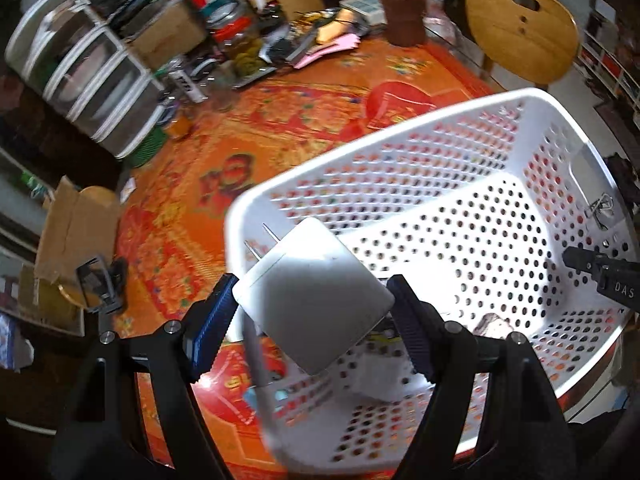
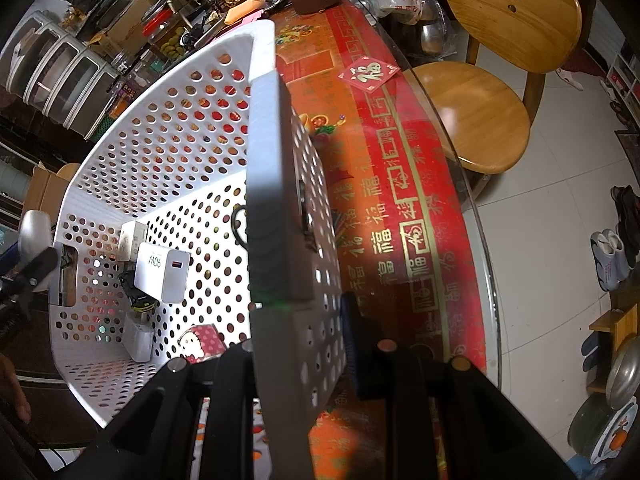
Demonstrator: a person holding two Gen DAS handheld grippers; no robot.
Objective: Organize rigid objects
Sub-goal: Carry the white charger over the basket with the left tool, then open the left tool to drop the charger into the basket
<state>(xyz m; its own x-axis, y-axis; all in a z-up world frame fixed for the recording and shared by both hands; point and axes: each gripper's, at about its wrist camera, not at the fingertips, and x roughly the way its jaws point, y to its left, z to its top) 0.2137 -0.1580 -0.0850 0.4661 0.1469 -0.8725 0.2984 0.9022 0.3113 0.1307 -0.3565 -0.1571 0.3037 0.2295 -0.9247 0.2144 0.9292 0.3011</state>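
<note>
The left gripper (image 1: 314, 312) clamps a white charger (image 1: 316, 300) over the basket (image 1: 440, 128), whose rim the right gripper (image 2: 304, 344) pinches, chargers (image 2: 160, 276) lying inside.

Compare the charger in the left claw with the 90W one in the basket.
The held charger is gripped above the basket's edge, prongs showing; the 90W charger lies on the basket floor. The held one is plain-faced; the other shows printed text and a port. Both are white and blocky.

Home dining room, cluttered table (image 2: 400, 200) (wooden chairs (image 2: 508, 12))
</note>
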